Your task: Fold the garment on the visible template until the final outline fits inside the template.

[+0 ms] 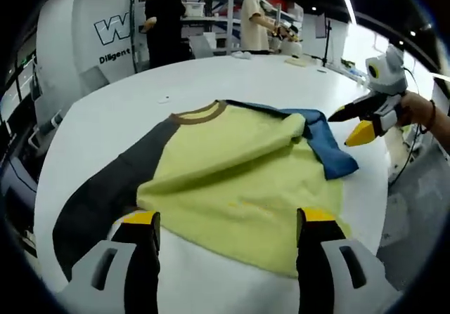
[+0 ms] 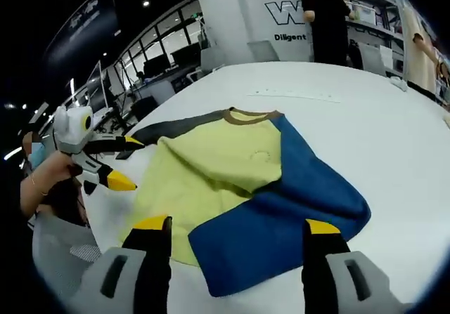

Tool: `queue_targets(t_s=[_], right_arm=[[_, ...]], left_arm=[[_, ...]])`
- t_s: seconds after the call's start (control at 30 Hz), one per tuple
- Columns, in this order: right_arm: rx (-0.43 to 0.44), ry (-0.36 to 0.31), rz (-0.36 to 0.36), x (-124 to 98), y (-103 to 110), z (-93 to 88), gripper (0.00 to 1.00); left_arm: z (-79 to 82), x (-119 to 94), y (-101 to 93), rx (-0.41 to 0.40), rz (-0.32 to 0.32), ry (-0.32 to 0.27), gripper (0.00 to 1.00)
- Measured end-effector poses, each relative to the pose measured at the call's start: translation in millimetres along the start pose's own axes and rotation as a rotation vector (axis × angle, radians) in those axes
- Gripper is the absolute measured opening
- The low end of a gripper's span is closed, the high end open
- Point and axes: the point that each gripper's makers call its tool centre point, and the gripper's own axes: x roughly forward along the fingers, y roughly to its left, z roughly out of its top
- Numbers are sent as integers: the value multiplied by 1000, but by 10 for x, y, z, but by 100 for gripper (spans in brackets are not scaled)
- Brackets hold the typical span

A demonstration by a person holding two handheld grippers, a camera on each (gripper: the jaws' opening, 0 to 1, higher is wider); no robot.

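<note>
A shirt lies flat on the white table [image 1: 176, 82]. Its body [image 1: 239, 166] is yellow-green, with a brown collar [image 1: 200, 114] at the far end and a dark grey sleeve [image 1: 105, 187] stretched out to the left. The blue sleeve [image 1: 327, 142] is folded in over the right side and shows as a wide blue panel [image 2: 281, 216] in the right gripper view. My left gripper [image 1: 228, 219] hangs open over the shirt's near hem; it is also seen held in a hand, the left gripper [image 2: 123, 163]. My right gripper [image 2: 235, 224] is open above the blue panel and appears as the right gripper [image 1: 355, 122] beside the blue sleeve.
Two people [image 1: 163, 19] stand at shelves [image 1: 211, 12] beyond the table's far edge. Small items [image 1: 299, 60] lie on the far right of the table. The table edge [image 1: 42, 187] curves close on the left. Bare table top [image 2: 365, 117] stretches beyond the shirt.
</note>
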Motion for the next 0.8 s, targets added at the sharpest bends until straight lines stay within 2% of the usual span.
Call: queue_targets(t_s=[0.2,0.33,0.47,0.6,0.8], right_arm=[[-27,33,25,29,167,-158,71],[-58,49,33,43,262,-248,64],[-116,81,-1,62,243,-336,56],[-131,91,2,71,235,-372,44],[-150,119,-11,76,197,-426,39]], left_arm=[[-36,-65,-216,16,-24,-1,76],[-119,-92,-375,30,-47,19,73],[-197,-102,-531,43,-68,34,71],[-243,-101,-680,49,-102,46,69],[-311,-102,-767,66,-98,67,69]])
